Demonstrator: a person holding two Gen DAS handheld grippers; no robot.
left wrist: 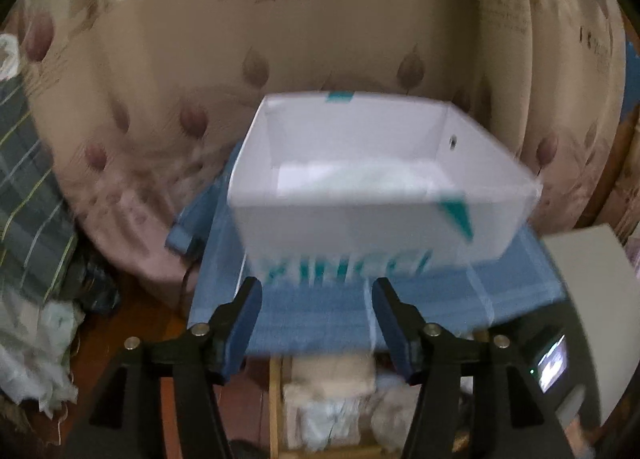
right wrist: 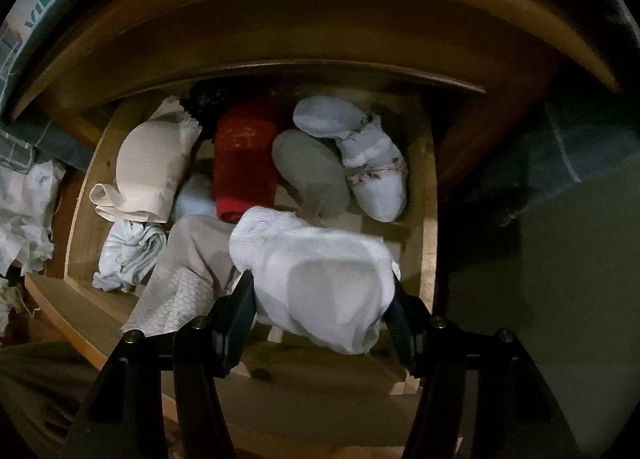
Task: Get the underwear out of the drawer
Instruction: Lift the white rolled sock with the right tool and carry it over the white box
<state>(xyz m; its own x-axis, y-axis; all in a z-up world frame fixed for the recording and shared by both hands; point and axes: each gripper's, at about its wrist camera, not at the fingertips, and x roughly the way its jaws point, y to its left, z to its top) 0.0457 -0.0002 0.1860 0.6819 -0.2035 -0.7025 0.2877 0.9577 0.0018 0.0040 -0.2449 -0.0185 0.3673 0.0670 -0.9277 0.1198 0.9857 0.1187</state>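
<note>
open wooden drawer (right wrist: 428,195): 1 | folded red cloth roll (right wrist: 244,163): 1 | white cardboard box with teal print (left wrist: 360,227): 1 | blue checked cloth (left wrist: 320,315): 1

My left view is smeared by motion: the white box (left wrist: 380,195) and its teal print run into streaks, the curtain (left wrist: 160,79) behind is soft. Light there is even and fairly bright; the box glares pale. My right view is sharp but dim. Light falls from above into the drawer (right wrist: 426,187), so the white bundle (right wrist: 320,283) shines while the corners sink to black. Both views bow hard at the rim, with dark fisheye edges.
</note>
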